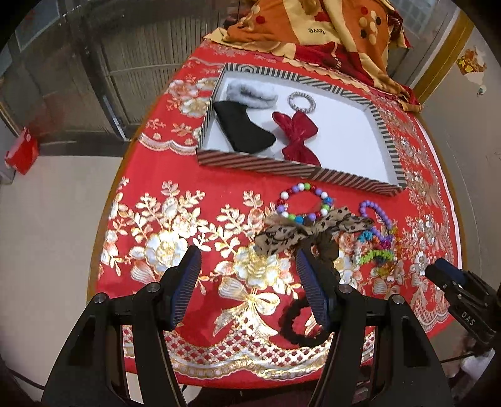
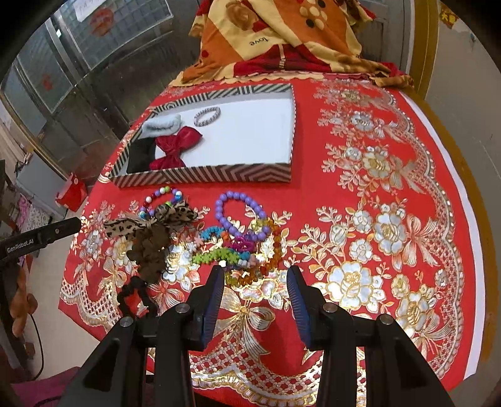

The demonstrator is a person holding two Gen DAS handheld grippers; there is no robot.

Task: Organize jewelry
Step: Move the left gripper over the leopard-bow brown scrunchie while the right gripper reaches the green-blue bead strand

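A striped tray (image 1: pixel 260 162) (image 2: pixel 203 175) with a white floor holds a grey fluffy band (image 1: pixel 250 90), a black pouch (image 1: pixel 244 128), a red bow (image 1: pixel 297 131) (image 2: pixel 175 147) and a silver bracelet (image 1: pixel 301 100) (image 2: pixel 206 115). In front of it lie a multicolour bead bracelet (image 1: pixel 303 200) (image 2: pixel 162 197), a leopard bow scrunchie (image 1: pixel 300 231) (image 2: pixel 150 225), a purple bead bracelet (image 1: pixel 375 213) (image 2: pixel 241 213), colourful small bands (image 1: pixel 379 253) (image 2: pixel 228 253) and a black scrunchie (image 1: pixel 300 322) (image 2: pixel 137 297). My left gripper (image 1: pixel 247 260) is open above the cloth. My right gripper (image 2: pixel 255 275) is open just before the small bands.
A red tablecloth with gold flowers (image 1: pixel 175 238) (image 2: pixel 375 219) covers the table. A folded orange and red blanket (image 1: pixel 328 28) (image 2: pixel 281 37) lies at the far end. A red box (image 1: pixel 22 150) stands on the floor to the left. The right gripper shows at the left view's edge (image 1: pixel 460 291).
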